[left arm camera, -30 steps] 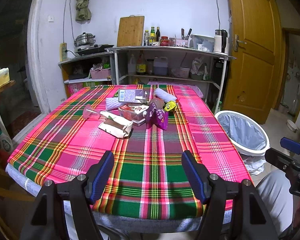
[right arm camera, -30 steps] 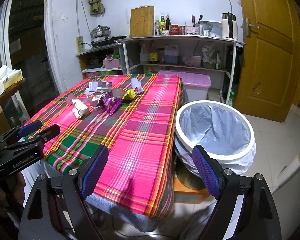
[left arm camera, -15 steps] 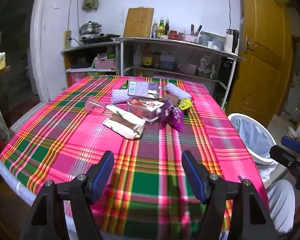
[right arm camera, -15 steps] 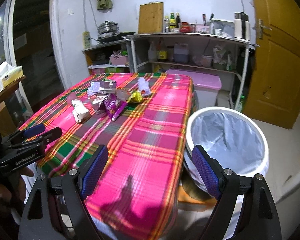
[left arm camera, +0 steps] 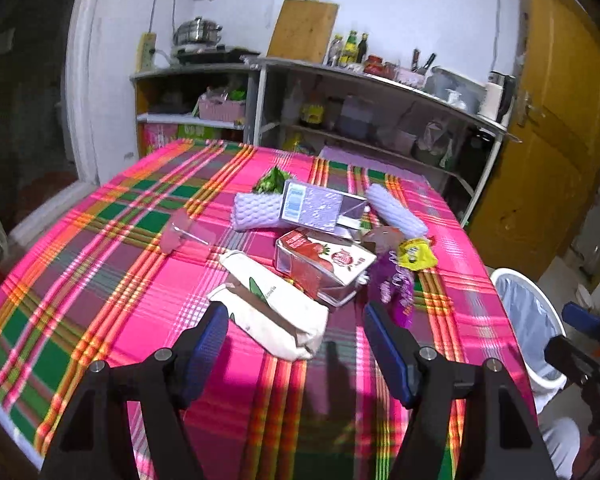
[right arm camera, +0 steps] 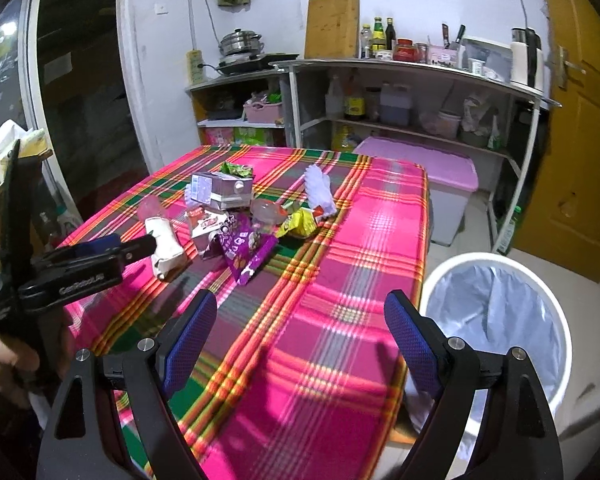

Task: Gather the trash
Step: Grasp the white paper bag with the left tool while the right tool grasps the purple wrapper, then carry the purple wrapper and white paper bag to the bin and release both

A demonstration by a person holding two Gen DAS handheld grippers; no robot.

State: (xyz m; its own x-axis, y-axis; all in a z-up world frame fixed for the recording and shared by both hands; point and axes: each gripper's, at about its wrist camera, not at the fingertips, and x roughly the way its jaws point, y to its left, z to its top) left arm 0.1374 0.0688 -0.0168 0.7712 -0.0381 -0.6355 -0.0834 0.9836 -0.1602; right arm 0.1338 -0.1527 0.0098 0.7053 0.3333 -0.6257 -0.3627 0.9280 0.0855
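Observation:
A heap of trash lies mid-table on the pink plaid cloth (left arm camera: 112,280): a white paper bag (left arm camera: 272,312), a red strawberry carton (left arm camera: 324,264), a purple wrapper (left arm camera: 392,292), a yellow wrapper (left arm camera: 416,254), a purple box (left arm camera: 320,208) and white foam sleeves (left arm camera: 256,212). My left gripper (left arm camera: 296,336) is open, its fingers either side of the white bag's near end, just short of it. My right gripper (right arm camera: 300,332) is open over the table's near right part, empty. The white bin (right arm camera: 500,312) with a liner stands on the floor right of the table.
A pink transparent cup (left arm camera: 176,232) lies left of the heap. Behind the table stand shelves (right arm camera: 400,68) with bottles, a pot and a cutting board. A pink-lidded tub (right arm camera: 428,168) sits under them. A yellow door (right arm camera: 580,120) is at the right. A hand (right arm camera: 0,364) holds the left gripper.
Both grippers have moved forward over the table toward the trash heap. The left one now reaches the white bag. Both stayed open.

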